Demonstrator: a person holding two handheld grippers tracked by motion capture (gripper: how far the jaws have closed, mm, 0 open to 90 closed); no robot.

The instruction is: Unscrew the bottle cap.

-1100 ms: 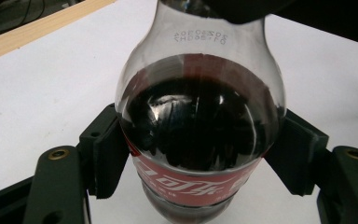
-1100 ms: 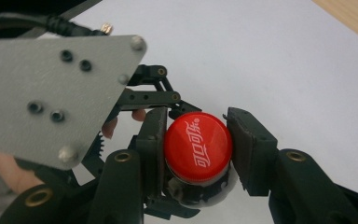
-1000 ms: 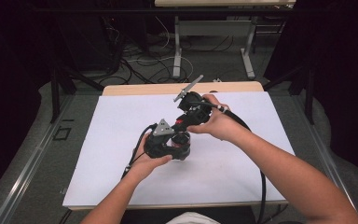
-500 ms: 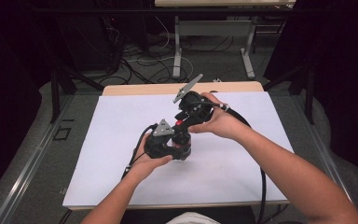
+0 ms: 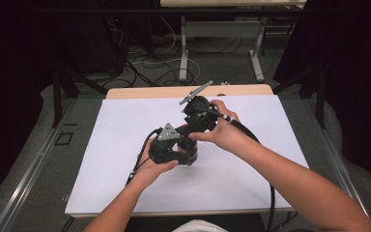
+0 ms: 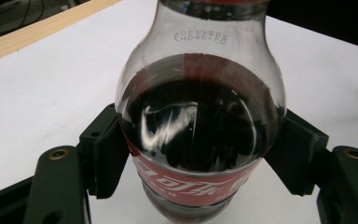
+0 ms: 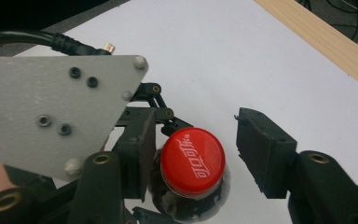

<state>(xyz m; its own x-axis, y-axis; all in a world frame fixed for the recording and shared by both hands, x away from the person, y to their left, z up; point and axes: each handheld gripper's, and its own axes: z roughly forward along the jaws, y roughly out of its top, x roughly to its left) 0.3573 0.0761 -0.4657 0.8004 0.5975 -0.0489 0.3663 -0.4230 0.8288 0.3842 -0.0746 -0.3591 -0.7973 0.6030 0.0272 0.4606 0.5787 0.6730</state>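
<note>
Two grippers work on one bottle near the middle of the white table (image 5: 101, 159), a bit toward its far wooden edge. Biggest of the task's things is the bottle (image 6: 200, 126), full of dark drink. The left gripper (image 6: 200, 154) squeezes its sides tight, likely so it cannot spin. The right gripper (image 7: 198, 149) hangs over the small red cap (image 7: 193, 161). Its jaws have just been closing, but one is not touching the cap yet. It looks ready to twist the cap.
</note>
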